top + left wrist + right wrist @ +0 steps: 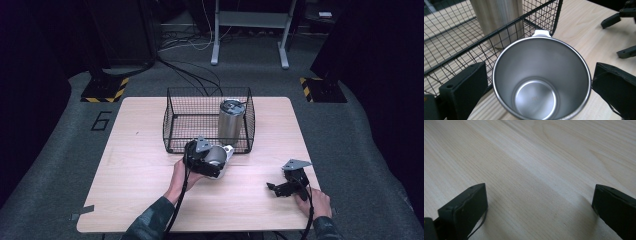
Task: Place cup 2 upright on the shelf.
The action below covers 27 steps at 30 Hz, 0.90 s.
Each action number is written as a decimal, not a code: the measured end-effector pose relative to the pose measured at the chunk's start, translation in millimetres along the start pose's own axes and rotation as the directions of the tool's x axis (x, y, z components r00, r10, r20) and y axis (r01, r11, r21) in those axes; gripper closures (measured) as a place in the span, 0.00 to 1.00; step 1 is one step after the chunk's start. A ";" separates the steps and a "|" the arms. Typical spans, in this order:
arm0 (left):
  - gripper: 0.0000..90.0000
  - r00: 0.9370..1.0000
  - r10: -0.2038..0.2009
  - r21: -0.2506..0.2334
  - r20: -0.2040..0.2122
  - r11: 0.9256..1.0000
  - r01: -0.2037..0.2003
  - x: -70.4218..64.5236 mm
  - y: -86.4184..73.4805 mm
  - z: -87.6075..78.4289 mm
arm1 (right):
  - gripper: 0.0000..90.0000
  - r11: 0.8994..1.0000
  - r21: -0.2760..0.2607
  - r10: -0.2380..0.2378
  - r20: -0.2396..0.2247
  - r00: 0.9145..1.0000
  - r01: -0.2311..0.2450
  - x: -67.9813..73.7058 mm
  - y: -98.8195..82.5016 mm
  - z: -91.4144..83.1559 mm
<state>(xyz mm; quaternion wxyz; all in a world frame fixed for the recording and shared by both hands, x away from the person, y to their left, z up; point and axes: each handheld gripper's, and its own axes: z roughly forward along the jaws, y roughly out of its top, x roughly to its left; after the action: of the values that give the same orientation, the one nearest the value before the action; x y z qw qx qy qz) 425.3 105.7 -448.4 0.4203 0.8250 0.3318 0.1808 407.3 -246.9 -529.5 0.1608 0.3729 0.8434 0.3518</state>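
Steel mug [541, 80] tipped, mouth toward holder

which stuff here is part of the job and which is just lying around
In the job:
- steel cup, between the jaws of the left hand-held gripper
- wire basket, right behind the cup
- lidded tumbler, standing in the basket

Not in use:
- right hand-held gripper, open over bare table
- floor cables
- grey stand
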 end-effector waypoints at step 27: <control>0.07 0.999 0.020 -0.006 -0.041 1.000 -0.020 -5.9 -2.4 17.6 | 0.00 1.000 -0.002 -0.002 -0.001 1.000 0.002 0.4 0.1 0.0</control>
<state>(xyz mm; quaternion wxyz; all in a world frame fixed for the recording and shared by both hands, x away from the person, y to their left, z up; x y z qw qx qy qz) 430.3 92.5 -460.7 0.4143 0.8231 0.3314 0.2027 407.1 -246.6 -529.5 0.1611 0.3718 0.8435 0.3527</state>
